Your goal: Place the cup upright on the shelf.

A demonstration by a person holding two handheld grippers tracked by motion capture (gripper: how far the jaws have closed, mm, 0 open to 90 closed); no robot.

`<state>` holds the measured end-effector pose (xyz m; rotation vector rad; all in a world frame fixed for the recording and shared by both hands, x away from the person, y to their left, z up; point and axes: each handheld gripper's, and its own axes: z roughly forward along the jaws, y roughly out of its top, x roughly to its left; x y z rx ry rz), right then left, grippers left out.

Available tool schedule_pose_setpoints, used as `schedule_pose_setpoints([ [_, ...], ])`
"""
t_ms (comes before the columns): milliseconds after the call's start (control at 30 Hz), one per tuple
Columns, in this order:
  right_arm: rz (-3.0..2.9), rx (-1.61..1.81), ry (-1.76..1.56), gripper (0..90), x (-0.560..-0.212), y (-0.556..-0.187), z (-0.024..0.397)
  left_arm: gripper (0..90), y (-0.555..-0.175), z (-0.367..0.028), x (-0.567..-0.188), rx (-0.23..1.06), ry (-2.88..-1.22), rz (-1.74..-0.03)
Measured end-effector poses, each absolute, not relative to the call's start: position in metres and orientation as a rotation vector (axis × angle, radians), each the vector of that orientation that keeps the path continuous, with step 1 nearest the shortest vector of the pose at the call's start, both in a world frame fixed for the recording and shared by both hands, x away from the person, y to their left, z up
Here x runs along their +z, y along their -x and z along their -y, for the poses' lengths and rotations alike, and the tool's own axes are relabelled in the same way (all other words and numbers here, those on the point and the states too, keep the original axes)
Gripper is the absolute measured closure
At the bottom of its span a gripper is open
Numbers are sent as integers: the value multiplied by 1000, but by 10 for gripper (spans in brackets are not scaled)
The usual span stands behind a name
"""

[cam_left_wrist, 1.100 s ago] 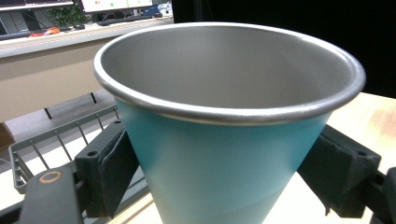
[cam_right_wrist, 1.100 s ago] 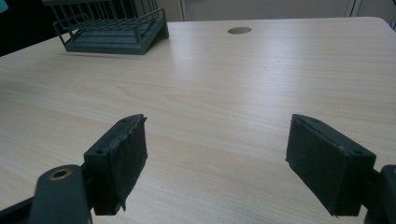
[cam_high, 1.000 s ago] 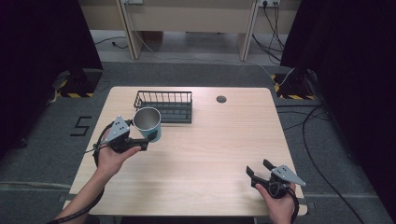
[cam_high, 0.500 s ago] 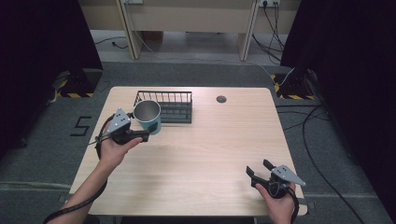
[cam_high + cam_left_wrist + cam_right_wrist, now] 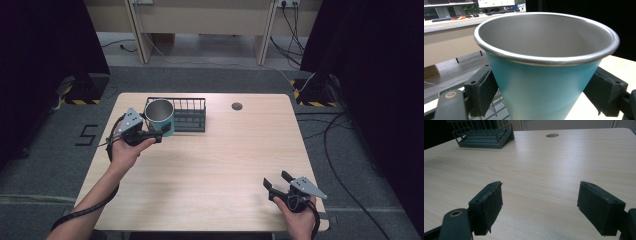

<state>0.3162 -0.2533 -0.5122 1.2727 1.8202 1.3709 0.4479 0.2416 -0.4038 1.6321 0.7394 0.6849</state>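
A teal cup (image 5: 161, 119) with a steel inside stands upright between the jaws of my left gripper (image 5: 163, 131), which is shut on its lower wall. It hangs at the left end of the dark wire basket (image 5: 189, 116). In the left gripper view the cup (image 5: 544, 75) is close up, with the pads (image 5: 482, 90) pressed on both sides and basket wires (image 5: 497, 110) just below it. My right gripper (image 5: 278, 188) rests open near the table's front right corner. Its jaws stand wide apart over bare wood in the right gripper view (image 5: 541, 207).
The light wooden table (image 5: 225, 160) has a round cable hole (image 5: 237, 106) at the back right. The basket (image 5: 484, 135) lies far ahead of the right gripper. Dark curtains, cables and grey floor surround the table.
My left gripper has carried the cup away from the person and slightly right, up to the basket's left end. The right gripper has stayed still.
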Motion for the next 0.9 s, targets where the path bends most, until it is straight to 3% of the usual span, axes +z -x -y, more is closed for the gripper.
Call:
schedule_pose_setpoints([
  [900, -1822, 1375, -1271, 209, -512, -316, 253, 169, -478, -233, -400, 703, -1611, -773],
])
